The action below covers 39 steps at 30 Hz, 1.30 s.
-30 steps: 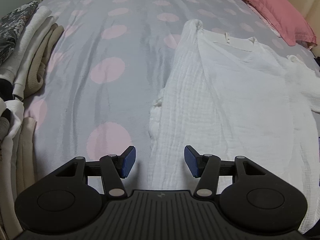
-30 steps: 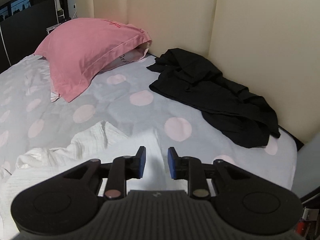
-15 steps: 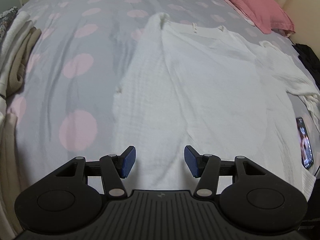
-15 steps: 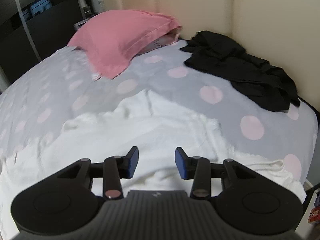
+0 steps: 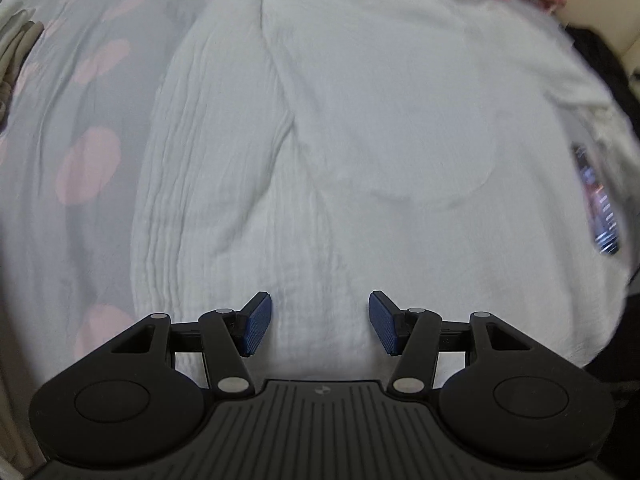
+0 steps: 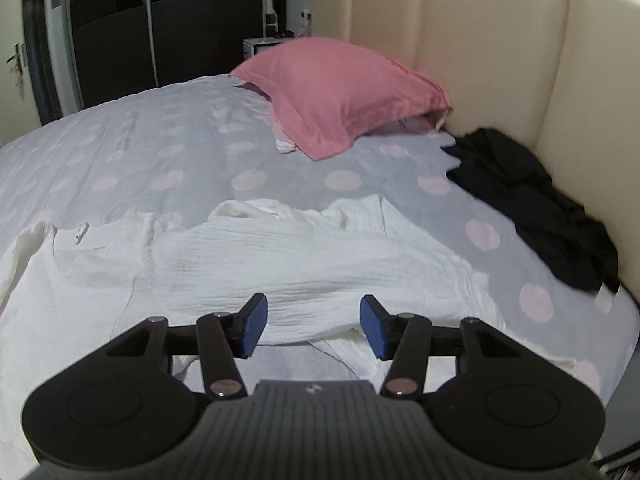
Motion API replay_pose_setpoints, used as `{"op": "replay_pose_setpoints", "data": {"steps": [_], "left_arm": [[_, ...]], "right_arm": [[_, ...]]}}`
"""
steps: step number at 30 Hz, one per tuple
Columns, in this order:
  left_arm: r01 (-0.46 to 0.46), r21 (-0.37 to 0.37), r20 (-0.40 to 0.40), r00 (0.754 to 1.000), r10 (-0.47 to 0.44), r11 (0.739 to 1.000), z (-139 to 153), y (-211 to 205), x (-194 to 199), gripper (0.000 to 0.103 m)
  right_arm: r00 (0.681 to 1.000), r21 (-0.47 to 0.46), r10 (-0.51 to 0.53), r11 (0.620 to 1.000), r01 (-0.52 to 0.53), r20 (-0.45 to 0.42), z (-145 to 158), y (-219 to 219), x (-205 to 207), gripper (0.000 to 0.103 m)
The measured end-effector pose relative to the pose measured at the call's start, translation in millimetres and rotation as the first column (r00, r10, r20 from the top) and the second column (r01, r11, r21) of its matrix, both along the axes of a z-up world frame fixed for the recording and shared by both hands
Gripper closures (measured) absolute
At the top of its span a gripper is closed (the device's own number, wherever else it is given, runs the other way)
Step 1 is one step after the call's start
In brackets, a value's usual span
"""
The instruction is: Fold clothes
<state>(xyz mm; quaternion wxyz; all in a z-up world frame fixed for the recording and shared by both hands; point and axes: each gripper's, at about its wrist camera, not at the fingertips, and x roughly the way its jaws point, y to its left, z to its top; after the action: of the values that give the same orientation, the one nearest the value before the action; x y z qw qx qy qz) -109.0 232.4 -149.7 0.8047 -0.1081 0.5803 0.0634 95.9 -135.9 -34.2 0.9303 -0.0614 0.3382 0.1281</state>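
White garment (image 5: 380,128), a crinkled cotton top, lies spread flat on the bed (image 6: 132,148), its neckline at the end away from both tools and its hem nearest them. One side panel is already turned in over the body, forming a long diagonal ridge down the cloth; the opposite sleeve (image 6: 320,256) is bunched and lies across the body edge rather than straight.

Left tongs (image 5: 320,326) stand open above the hem, with cloth visible between the blue pads but not pinched. Right tongs (image 6: 313,328) are likewise open and empty, poised over the sleeve-side edge of the garment, where a fold of cloth overhangs a patch of bare sheet.

Step in hand, by my judgement: approach for a grasp ahead of the next fold. No cloth is held on either side, so folding is at an early stage.

The next move calls for each tool to lower until its pads straddle an edge, then close on it; the loose sleeve probably needs straightening first.

Other items noted: pink pillow (image 6: 340,88) beyond the garment, black clothing (image 6: 532,200) heaped beside the headboard (image 6: 500,40), a phone (image 5: 598,204) at the garment's right edge, and stacked laundry (image 5: 18,40) well off its left side.
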Motion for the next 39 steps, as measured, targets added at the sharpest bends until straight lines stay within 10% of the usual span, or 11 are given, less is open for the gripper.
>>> {"op": "replay_pose_setpoints", "data": {"steps": [9, 25, 32, 39], "left_arm": [[-0.067, -0.068, 0.027, 0.997, 0.069, 0.995, 6, 18, -6, 0.097], [-0.257, -0.127, 0.275, 0.919, 0.283, 0.958, 101, 96, -22, 0.101], [-0.376, 0.036, 0.375, 0.864, 0.336, 0.926, 171, 155, 2, 0.102], [-0.515, 0.194, 0.372, 0.826, 0.424, 0.835, 195, 224, 32, 0.102]], "right_arm": [[0.999, -0.029, 0.03, 0.999, -0.029, 0.017, 0, 6, -7, 0.046], [0.999, -0.009, 0.031, 0.999, -0.031, 0.015, 3, 8, -3, 0.046], [1.0, 0.01, 0.03, 1.0, -0.03, 0.003, 5, 9, 2, 0.046], [0.999, 0.041, 0.016, 0.999, -0.014, -0.036, 3, 5, 10, 0.046]]}}
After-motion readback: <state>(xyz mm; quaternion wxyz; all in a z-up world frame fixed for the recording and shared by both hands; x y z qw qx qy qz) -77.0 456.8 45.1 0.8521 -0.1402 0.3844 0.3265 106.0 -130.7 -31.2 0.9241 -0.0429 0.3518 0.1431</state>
